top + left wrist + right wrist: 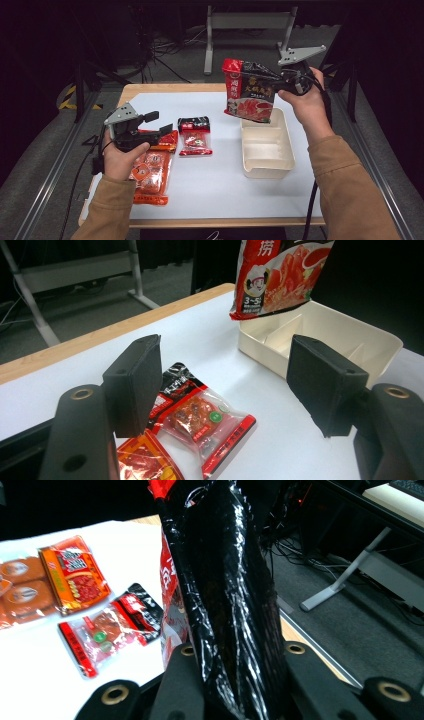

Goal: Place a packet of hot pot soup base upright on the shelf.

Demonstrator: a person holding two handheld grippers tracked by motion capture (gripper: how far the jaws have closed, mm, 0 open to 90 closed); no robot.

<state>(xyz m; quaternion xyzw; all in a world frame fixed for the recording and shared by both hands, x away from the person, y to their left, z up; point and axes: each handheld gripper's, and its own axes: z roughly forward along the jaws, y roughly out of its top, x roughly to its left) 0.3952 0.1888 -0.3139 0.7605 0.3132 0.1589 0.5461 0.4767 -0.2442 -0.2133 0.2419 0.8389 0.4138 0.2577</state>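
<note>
My right gripper [281, 83] is raised above the far end of a cream divided tray [289, 150] and is shut on the top edge of a large red and black food packet [248, 91], which hangs upright over the tray's far end. In the right gripper view the jaws [235, 680] clamp the packet's glossy black side [225, 580]. My left gripper [159, 123] hovers open at the left, over orange packets [150, 172]. Its jaws [225, 375] hold nothing. Beyond them lie a small clear packet with red and black print [200, 415] and the tray [370, 340].
The small clear packet [195, 135] lies mid-table between the orange packets and the tray. The white mat [220, 185] covers a wooden table. Metal frame legs [247, 22] stand on the floor beyond the far edge, and rails run along both sides.
</note>
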